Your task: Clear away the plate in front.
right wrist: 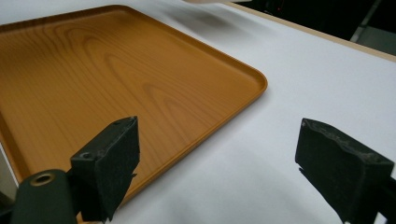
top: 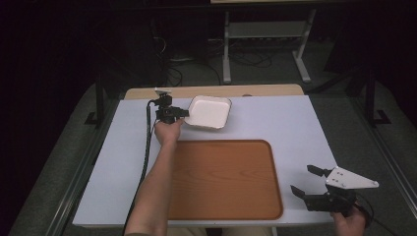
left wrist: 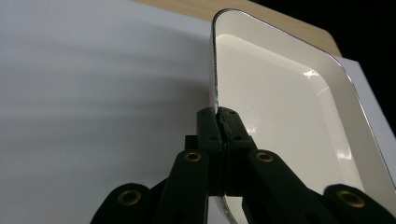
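Black jaws of the left gripper [left wrist: 218, 122] are pressed together on the rim of the white dish [left wrist: 285, 112], which is pinched at its near left edge. From that pinch the dish is seen to extend away to the right, one side tipped up off the white table [top: 275, 123]. Relative to the wooden tray [top: 223, 179], the dish is held just beyond the far left corner, apart from it. The left hand is judged the nearer by far. Beside the tray's near right corner, the right gripper [top: 307, 181] is held with jaws spread wide and nothing between them.
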